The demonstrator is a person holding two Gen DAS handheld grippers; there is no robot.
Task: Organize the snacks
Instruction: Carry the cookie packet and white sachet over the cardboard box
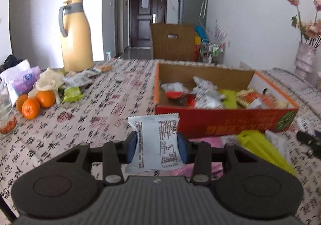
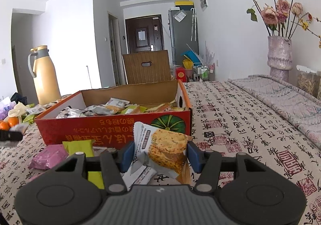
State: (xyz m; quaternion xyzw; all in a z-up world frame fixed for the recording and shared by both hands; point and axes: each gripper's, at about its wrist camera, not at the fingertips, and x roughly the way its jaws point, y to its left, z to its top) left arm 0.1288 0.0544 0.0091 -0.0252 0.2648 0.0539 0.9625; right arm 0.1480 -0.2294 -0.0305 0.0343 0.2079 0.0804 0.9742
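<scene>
Left claw [image 1: 157, 147]: your pads pinch a white snack packet [image 1: 155, 140] above the surface [image 1: 100, 108], short of the box [image 1: 220, 122].
Right claw [image 2: 160, 153]: you clamp a cracker packet [image 2: 166, 148] just before the box [image 2: 112, 126].

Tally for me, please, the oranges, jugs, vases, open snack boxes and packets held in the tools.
Oranges: 3
Jug: 1
Vase: 1
Snack box: 1
Held packets: 2, a white packet in the left tool and a biscuit packet in the right tool
Total: 8
</scene>
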